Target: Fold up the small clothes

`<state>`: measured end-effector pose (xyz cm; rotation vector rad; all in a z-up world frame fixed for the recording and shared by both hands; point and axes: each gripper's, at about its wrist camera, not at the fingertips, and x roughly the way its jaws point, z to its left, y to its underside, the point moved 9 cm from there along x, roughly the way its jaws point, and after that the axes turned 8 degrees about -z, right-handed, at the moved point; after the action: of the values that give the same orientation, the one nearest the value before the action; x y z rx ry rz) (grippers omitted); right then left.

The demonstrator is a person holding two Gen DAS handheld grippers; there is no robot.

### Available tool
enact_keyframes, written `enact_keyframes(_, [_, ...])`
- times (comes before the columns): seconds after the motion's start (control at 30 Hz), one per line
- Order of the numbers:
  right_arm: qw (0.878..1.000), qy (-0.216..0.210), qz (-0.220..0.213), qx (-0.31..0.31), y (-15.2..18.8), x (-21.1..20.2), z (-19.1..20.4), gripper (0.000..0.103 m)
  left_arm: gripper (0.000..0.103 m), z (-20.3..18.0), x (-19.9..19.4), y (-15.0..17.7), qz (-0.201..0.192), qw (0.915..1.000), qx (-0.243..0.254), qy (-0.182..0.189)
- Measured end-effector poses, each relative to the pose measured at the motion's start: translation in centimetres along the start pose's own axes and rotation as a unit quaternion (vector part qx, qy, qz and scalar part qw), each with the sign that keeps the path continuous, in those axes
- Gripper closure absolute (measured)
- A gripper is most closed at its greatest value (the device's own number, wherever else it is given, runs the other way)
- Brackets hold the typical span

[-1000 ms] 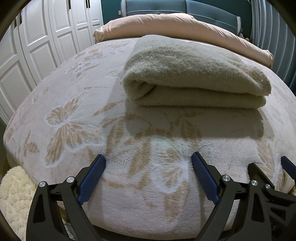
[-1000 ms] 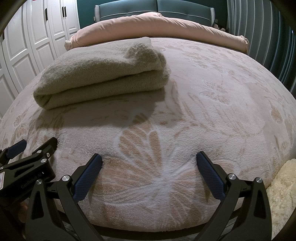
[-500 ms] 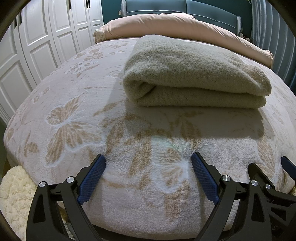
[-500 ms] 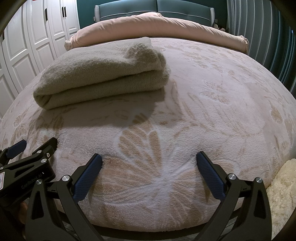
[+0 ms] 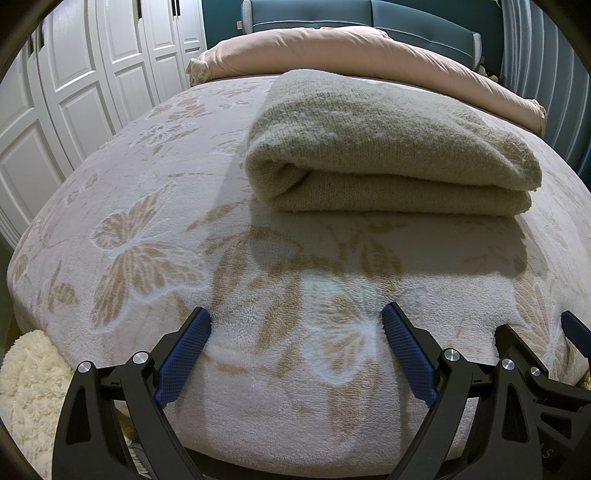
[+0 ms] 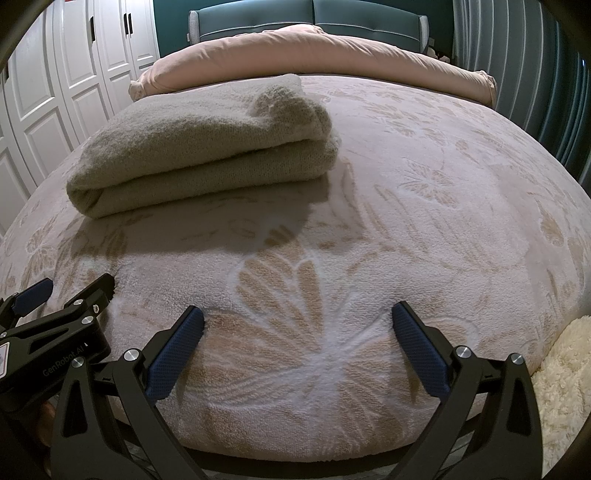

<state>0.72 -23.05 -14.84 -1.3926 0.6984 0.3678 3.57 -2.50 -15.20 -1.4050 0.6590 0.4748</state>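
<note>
A folded grey-green knitted garment [image 5: 384,147] lies on the bed in a neat stack of layers; it also shows in the right wrist view [image 6: 207,151]. My left gripper [image 5: 297,321] is open and empty above the bed's near edge, well short of the garment. My right gripper [image 6: 297,321] is open and empty, to the right of the left one. The right gripper's tip [image 5: 535,358] shows at the left view's right edge, and the left gripper's tip [image 6: 62,310] shows at the right view's left edge.
The bed has a pale fleece cover with butterfly patterns [image 5: 147,258]. A rolled pink duvet [image 5: 332,48] lies along a teal headboard [image 6: 310,18]. White wardrobe doors [image 5: 92,74] stand at left. A cream fluffy rug [image 6: 565,387] lies beside the bed.
</note>
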Motion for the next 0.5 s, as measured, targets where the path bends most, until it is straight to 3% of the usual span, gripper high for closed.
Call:
enact_keyframes(0.43, [1.0, 0.003, 0.0, -0.002, -0.2, -0.19, -0.06, 0.005, 0.012, -0.04, -0.18, -0.09, 0.004, 1.0, 0.003, 0.0])
enact_keyframes(0.5, [1.0, 0.006, 0.017, -0.003, -0.82, -0.68, -0.03, 0.005, 0.015, -0.26, -0.43, -0.33, 0.017, 0.9998, 0.011, -0.001])
